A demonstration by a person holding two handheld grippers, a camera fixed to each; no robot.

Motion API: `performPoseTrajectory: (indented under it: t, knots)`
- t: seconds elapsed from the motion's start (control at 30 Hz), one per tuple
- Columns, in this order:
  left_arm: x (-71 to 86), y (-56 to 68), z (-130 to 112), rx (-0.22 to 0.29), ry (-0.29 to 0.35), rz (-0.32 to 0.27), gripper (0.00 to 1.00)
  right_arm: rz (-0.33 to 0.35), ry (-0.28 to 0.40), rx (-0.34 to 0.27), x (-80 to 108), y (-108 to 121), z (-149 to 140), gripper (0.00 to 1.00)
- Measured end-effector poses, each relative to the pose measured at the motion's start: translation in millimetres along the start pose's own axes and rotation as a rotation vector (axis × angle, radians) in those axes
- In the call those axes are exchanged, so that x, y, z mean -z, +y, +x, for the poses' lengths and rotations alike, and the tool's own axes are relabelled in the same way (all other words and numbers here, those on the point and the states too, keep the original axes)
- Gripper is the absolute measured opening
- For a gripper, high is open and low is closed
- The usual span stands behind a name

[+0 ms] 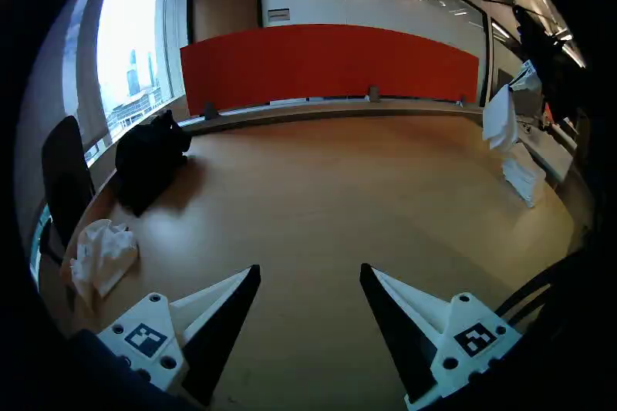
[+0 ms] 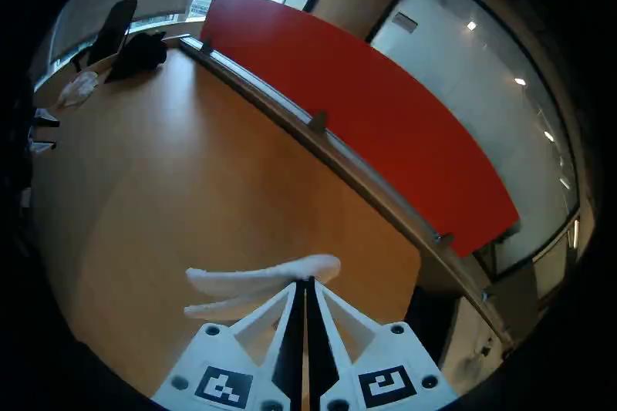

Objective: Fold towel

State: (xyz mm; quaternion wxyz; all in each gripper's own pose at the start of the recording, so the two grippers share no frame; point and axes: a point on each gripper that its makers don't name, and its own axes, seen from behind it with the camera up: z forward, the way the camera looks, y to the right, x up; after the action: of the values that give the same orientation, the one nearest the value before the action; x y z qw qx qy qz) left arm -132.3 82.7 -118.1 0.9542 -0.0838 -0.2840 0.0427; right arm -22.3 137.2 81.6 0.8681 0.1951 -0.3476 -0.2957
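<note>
Right gripper (image 2: pixel 306 281) jaws clamp a folded white towel (image 2: pixel 262 276) at their tips, likely for stacking; left gripper (image 1: pixel 309 267) jaws stand apart, crumpled towel (image 1: pixel 102 255) to their left probably next.

— What's at the far edge of my wooden table (image 1: pixel 332 195)?
— A red partition (image 1: pixel 332 64).
— And near its left end?
— I see a black bag (image 1: pixel 150 156) on the tabletop, a dark office chair (image 1: pixel 65 172) farther left, a bright window (image 1: pixel 131 56) behind.

Light wooden table (image 1: pixel 324 195), with black bag (image 1: pixel 150 156), crumpled white towel (image 1: pixel 104 257) and folded white stack (image 1: pixel 524 173) on top.
</note>
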Motion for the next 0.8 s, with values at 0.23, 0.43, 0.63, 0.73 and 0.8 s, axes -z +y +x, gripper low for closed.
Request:
performPoseTrajectory:
  t: [0.23, 0.43, 0.63, 0.73, 0.8]
  knots:
    - [0.0, 2.6, 1.7, -0.008, 0.000, -0.004, 0.96, -0.016, -0.018, -0.014, 7.5, 5.7, -14.6, 0.01]
    - [0.5, 4.6, 4.7, -0.014, 0.003, -0.010, 0.96, -0.034, -0.033, -0.034, 20.7, 11.1, -32.2, 0.01]
    - [1.2, 8.4, 6.4, -0.022, 0.005, -0.019, 0.96, -0.058, -0.065, -0.074, 37.2, 16.2, -65.1, 0.01]
    - [1.4, 10.2, 6.3, -0.027, 0.005, -0.024, 0.96, -0.068, -0.085, -0.102, 44.6, 16.9, -86.0, 0.01]
    - [1.6, 11.2, 6.1, -0.031, 0.004, -0.027, 0.96, -0.073, -0.099, -0.124, 48.7, 16.2, -100.1, 0.01]
